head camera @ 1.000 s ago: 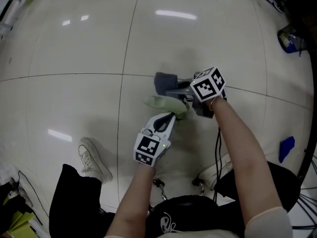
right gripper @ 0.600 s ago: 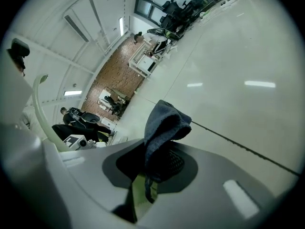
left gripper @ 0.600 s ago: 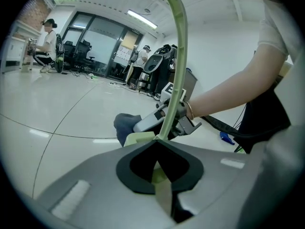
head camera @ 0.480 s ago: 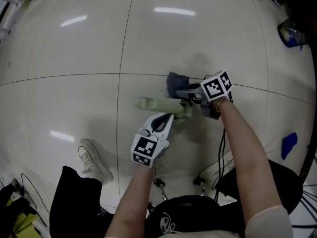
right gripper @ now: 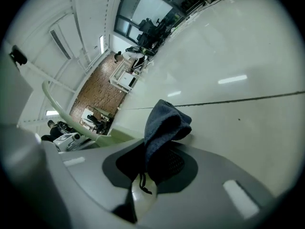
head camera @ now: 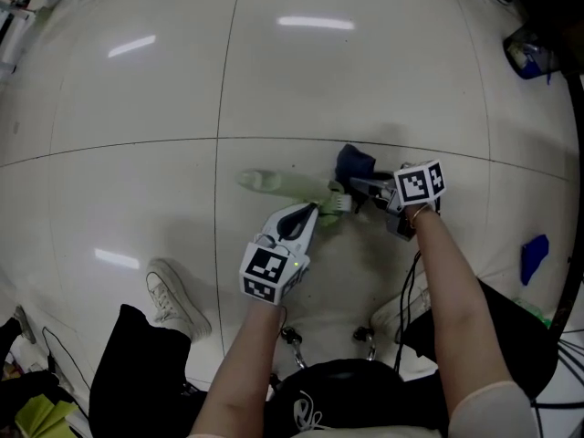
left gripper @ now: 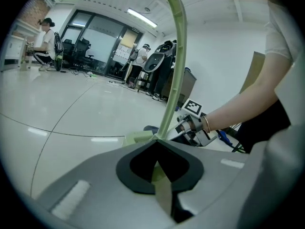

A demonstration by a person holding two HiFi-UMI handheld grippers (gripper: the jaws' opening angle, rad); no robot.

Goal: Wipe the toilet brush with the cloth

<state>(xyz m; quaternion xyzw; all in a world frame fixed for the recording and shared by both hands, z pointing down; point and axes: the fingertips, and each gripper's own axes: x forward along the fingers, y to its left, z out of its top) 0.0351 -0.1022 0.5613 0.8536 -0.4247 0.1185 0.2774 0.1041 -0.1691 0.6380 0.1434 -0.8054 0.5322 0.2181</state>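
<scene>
As the left hand-held gripper clamps it, pale-green toilet brush, slim handle

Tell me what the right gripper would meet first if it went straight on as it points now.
Probably only the floor, beyond the cloth it grips; the toilet brush seems slightly to one side.

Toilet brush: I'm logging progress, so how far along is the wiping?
Done: left gripper shut on the brush, right gripper shut on the cloth. In hand: the cloth sits by the brush near the left gripper; contact is unclear. Left: likely more wiping; no cleaned stretch can be told.
</scene>
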